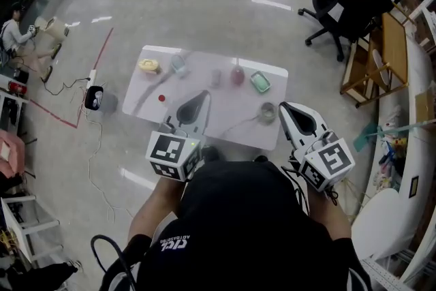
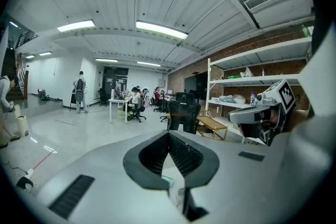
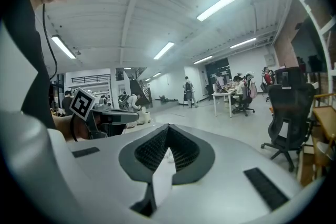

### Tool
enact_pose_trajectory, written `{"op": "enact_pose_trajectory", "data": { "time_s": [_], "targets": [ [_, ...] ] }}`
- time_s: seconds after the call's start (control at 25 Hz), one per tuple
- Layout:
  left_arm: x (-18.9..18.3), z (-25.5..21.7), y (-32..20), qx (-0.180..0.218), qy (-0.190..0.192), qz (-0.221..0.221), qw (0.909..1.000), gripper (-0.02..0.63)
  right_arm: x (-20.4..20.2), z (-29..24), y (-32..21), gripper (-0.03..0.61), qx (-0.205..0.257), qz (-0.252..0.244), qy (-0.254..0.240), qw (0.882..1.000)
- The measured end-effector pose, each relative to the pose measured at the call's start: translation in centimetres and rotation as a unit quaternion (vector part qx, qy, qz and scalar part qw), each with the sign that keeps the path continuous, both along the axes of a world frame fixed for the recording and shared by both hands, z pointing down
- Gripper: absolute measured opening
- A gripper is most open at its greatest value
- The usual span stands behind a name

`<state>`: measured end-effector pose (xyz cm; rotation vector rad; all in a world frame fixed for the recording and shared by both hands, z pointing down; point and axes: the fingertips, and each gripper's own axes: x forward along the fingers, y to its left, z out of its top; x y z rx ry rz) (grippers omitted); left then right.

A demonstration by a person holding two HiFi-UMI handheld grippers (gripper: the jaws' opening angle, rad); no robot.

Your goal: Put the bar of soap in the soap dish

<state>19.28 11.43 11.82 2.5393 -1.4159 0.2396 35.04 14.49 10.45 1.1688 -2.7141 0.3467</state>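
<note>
In the head view a small white table [image 1: 204, 120] carries a green rectangular dish [image 1: 259, 82], a pink rounded piece [image 1: 237, 75] beside it and a yellow item [image 1: 148, 65] at the far left; which of these is the soap I cannot tell. My left gripper [image 1: 202, 95] is shut and empty, held above the table's near half. My right gripper [image 1: 286, 107] is shut and empty over the near right corner. Both gripper views look out level across the room, with the left gripper [image 2: 169, 136] and right gripper [image 3: 168, 131] closed on nothing and the table hidden.
Also on the table are a clear bluish container [image 1: 178, 65], a grey cup [image 1: 216, 77], a grey round item [image 1: 268, 111] and a red dot [image 1: 161, 97]. An office chair [image 1: 340, 3] and a wooden shelf [image 1: 371, 65] stand at the right. Cables [image 1: 92, 140] lie on the floor at left.
</note>
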Motion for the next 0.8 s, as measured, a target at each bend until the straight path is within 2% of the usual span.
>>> {"op": "enact_pose_trajectory", "data": {
  "time_s": [0.2, 0.8],
  "targets": [
    [2.5, 0.4, 0.2, 0.003, -0.012, 0.022, 0.9997, 0.009, 2.0, 0.2, -0.2, 0.014, 0.002, 0.012, 0.003, 1.0],
    [0.5, 1.2, -1.3, -0.003, -0.024, 0.025, 0.9994, 0.009, 0.7, 0.2, -1.6, 0.014, 0.015, 0.022, 0.015, 1.0]
  ]
}}
